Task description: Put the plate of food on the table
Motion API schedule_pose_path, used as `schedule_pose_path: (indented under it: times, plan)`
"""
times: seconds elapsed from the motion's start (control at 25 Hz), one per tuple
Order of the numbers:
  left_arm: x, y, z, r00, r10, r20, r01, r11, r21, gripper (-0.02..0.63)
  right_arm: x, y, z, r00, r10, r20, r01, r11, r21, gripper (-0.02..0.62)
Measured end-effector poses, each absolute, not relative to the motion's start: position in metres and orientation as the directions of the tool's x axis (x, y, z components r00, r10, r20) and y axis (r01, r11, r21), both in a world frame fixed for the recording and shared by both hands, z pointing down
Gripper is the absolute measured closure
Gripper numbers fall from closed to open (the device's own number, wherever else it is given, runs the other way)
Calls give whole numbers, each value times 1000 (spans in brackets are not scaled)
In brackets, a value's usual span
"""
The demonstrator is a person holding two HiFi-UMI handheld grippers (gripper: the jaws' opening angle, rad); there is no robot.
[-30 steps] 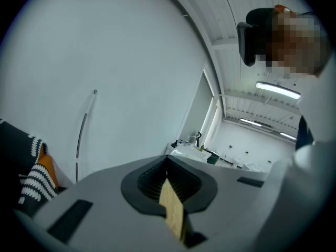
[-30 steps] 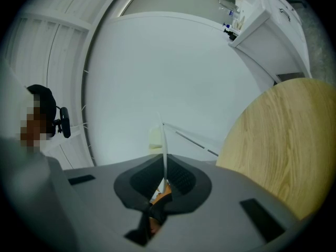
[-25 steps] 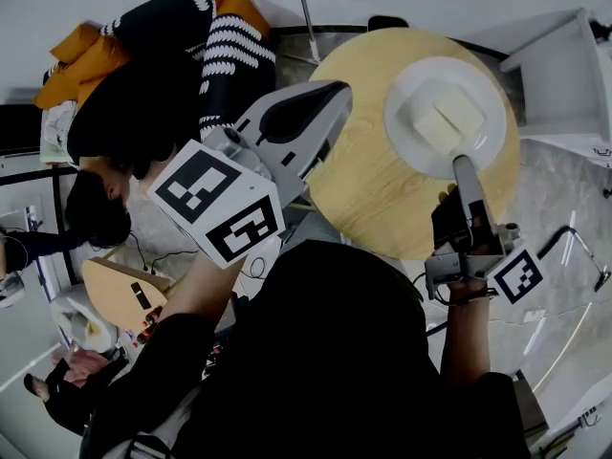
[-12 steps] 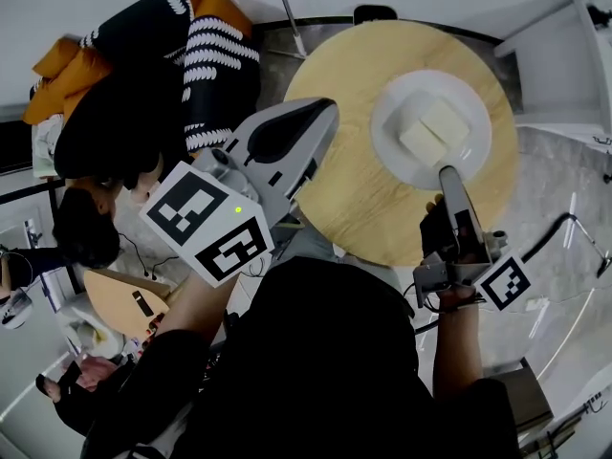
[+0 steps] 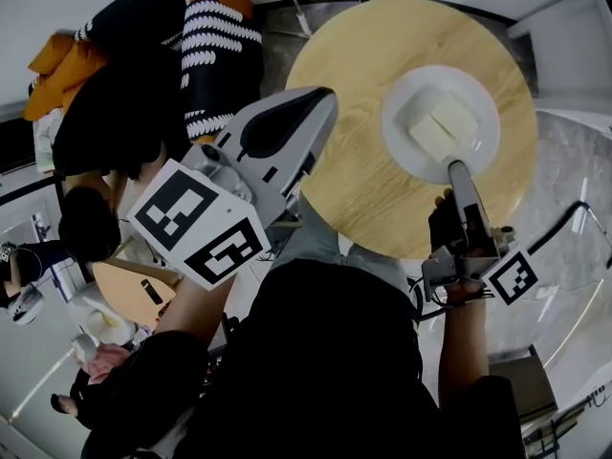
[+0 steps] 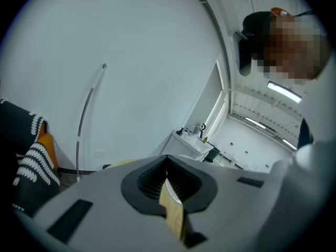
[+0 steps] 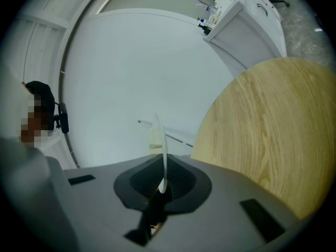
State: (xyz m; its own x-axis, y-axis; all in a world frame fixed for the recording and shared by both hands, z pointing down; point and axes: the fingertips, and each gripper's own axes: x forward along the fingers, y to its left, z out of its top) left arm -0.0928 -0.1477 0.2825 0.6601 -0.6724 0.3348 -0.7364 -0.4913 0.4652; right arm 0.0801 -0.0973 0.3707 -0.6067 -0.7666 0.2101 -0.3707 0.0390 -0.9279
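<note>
A white plate (image 5: 483, 103) carries two pale blocks of food (image 5: 440, 122) over the right half of the round wooden table (image 5: 363, 84). My right gripper (image 5: 457, 167) is shut on the plate's near rim. In the right gripper view the plate (image 7: 160, 140) shows edge-on between the jaws, with the table (image 7: 262, 135) beside it; whether the plate touches the wood I cannot tell. My left gripper (image 5: 325, 94) is raised by the table's left edge. Its jaws stand together in the left gripper view (image 6: 170, 193), with only a wood-coloured sliver in the slit.
A seated person in a striped black-and-white and orange top (image 5: 191, 46) is close to the table's left. A white cabinet (image 5: 574, 27) stands at the far right. A wooden stool (image 5: 134, 295) and another person are at the lower left.
The right gripper keeps its hold on the plate and has shifted slightly with it over the table. The left gripper stays raised in much the same place.
</note>
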Motion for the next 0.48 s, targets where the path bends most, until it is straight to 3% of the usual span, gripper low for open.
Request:
schedule_pose_path:
  times: [0.32, 0.48]
  plan:
    - [-103, -158, 279, 653, -669, 355, -747, -490, 449, 613, 87, -99, 374, -582, -778, 237, -395, 16, -919, 578]
    - [-105, -144, 262, 620, -706, 342, -779, -503, 375, 614, 85, -98, 371, -607, -772, 188, -365, 60, -929, 578]
